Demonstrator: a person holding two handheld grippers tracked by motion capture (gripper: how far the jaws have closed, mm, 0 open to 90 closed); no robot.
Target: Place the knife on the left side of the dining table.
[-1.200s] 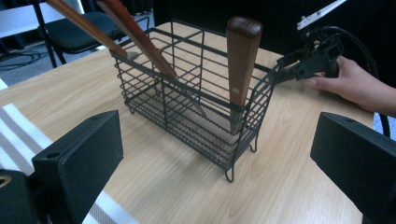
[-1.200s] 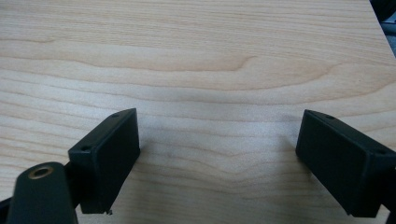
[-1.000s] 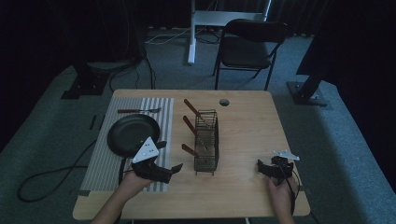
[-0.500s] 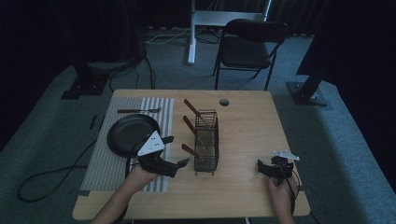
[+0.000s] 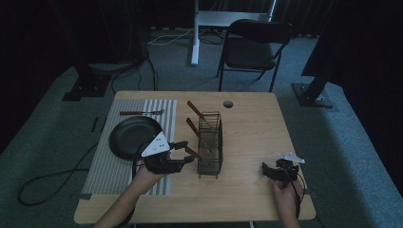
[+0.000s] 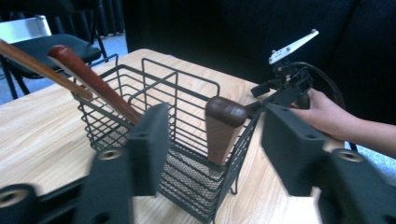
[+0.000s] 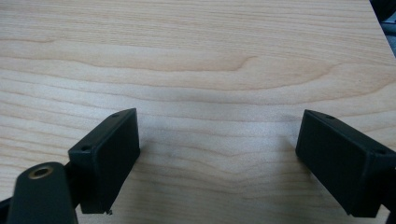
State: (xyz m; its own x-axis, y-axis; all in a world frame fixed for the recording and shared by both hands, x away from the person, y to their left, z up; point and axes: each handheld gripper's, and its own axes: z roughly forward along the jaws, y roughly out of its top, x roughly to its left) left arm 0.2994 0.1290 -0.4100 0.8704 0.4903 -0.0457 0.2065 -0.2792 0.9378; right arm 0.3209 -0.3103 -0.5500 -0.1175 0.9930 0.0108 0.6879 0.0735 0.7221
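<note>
A black wire basket (image 5: 210, 145) stands mid-table holding three wooden-handled utensils, and the left gripper (image 5: 186, 153) sits just beside it with its jaws spread wide on either side of the nearest brown handle (image 6: 223, 128), not touching it. The left gripper view brings out the basket's mesh floor and the person's right hand (image 6: 327, 114), while the high view takes in a black pan (image 5: 130, 137) on a striped mat (image 5: 111, 164). The right gripper (image 5: 267, 172) rests near the table's front right corner, jaws wide over bare wood (image 7: 201, 60); no writing is legible.
</note>
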